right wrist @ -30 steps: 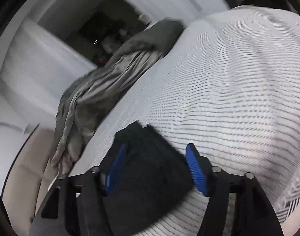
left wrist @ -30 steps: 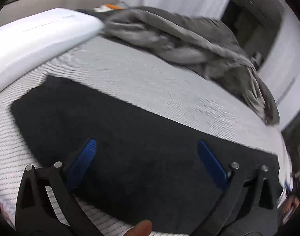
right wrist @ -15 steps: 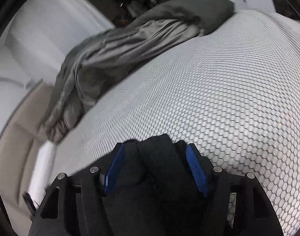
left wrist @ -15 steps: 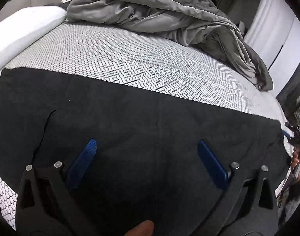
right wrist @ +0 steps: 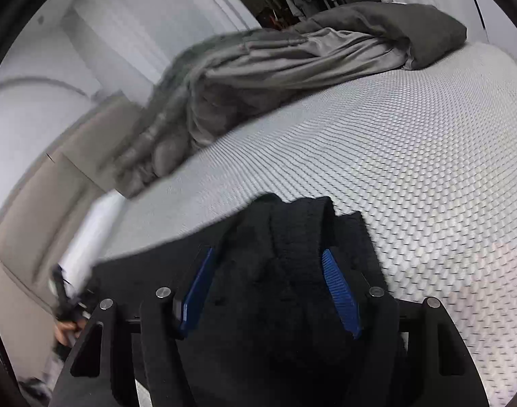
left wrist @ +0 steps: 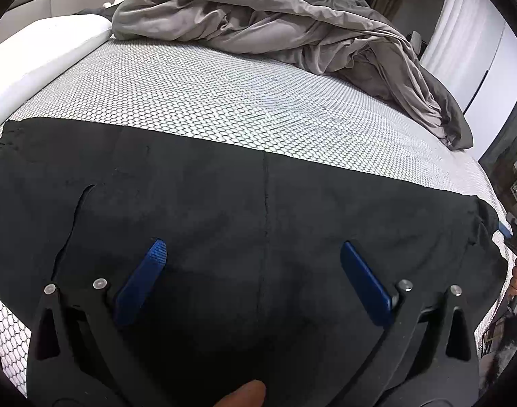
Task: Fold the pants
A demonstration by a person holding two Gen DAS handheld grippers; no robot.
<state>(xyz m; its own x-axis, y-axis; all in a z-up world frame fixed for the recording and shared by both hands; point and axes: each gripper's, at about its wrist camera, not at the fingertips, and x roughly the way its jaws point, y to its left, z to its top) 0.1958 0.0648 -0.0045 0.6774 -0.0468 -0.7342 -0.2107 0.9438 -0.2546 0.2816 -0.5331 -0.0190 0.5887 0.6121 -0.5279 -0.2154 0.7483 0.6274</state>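
Black fabric pants (left wrist: 224,210): flat on honeycomb-patterned bed (left wrist: 224,101). Left tool (left wrist: 251,254): released, spread wide above pants. Right tool (right wrist: 268,264): just closing around bunched pants end; contact unclear.

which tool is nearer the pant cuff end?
Right. The right tool straddles the bunched end of the black pants, its jaws having just been closing; the left tool hangs open over the middle.

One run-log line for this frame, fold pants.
step: fold pants | pants: flat on bed | left tool: open above pants | right tool: closing around bunched pants end | blanket: behind
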